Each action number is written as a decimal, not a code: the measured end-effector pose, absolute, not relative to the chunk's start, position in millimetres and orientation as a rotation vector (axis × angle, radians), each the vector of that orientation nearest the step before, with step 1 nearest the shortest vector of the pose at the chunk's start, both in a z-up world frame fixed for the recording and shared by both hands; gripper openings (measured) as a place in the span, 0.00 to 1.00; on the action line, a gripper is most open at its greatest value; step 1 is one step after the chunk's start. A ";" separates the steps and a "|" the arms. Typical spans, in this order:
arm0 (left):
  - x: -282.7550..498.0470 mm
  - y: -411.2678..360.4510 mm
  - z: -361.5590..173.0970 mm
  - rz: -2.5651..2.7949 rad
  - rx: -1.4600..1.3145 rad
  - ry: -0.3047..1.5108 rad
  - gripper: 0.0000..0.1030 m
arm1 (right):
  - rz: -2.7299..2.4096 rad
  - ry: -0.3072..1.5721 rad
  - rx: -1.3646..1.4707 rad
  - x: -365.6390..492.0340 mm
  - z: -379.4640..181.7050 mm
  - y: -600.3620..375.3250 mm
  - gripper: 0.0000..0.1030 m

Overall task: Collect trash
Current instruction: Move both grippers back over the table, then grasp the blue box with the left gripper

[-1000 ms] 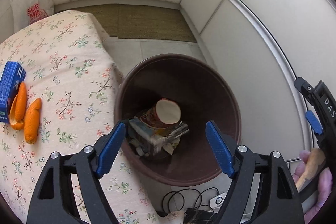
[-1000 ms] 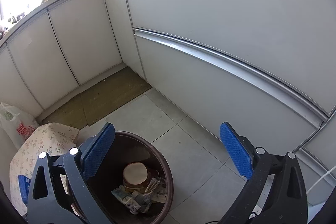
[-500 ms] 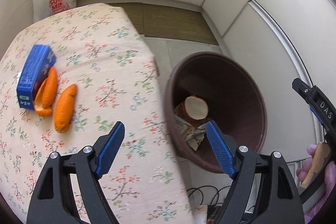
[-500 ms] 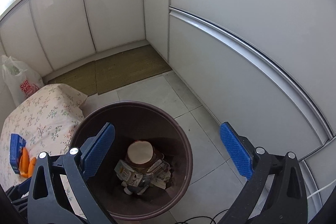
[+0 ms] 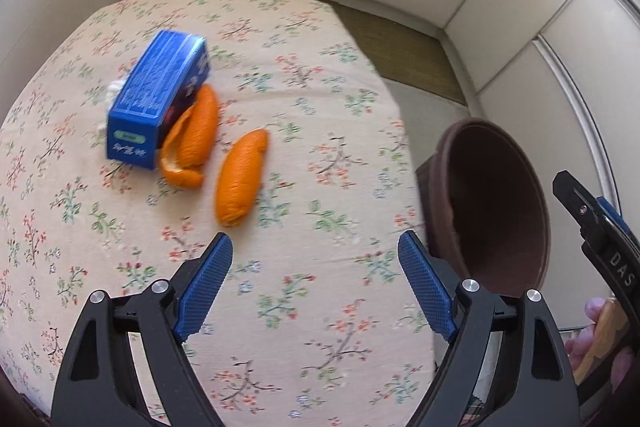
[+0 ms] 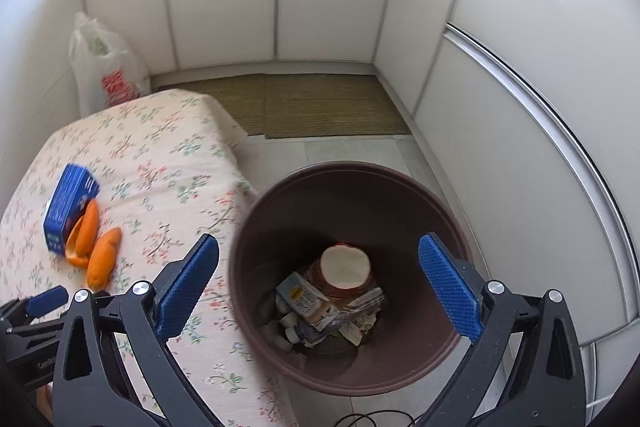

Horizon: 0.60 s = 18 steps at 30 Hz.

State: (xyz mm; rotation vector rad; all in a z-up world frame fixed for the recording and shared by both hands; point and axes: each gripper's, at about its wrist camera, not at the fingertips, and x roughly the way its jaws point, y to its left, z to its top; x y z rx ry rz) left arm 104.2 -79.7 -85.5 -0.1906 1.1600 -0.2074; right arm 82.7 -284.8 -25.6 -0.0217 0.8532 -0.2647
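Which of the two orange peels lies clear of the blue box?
The straighter orange peel, lying alone nearer the bin side; the curled peel touches the blue box.

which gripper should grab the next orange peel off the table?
Left. The left gripper is over the tablecloth, empty, jaws opening, with the nearer orange peel just ahead. The right gripper is over the brown bin.

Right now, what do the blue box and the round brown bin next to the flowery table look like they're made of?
Blue rectangular box: likely printed cardboard with a slight sheen, judging by its sharp folded edges and flat panels. Round brown bin: probably moulded plastic, matte, with a smooth, even wall and a thin rolled rim; glazed clay cannot be ruled out.
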 end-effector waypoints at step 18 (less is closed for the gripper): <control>157.7 54.2 -107.1 0.094 -0.352 1.164 0.80 | -0.053 0.922 -0.248 96.5 -49.0 -169.2 0.93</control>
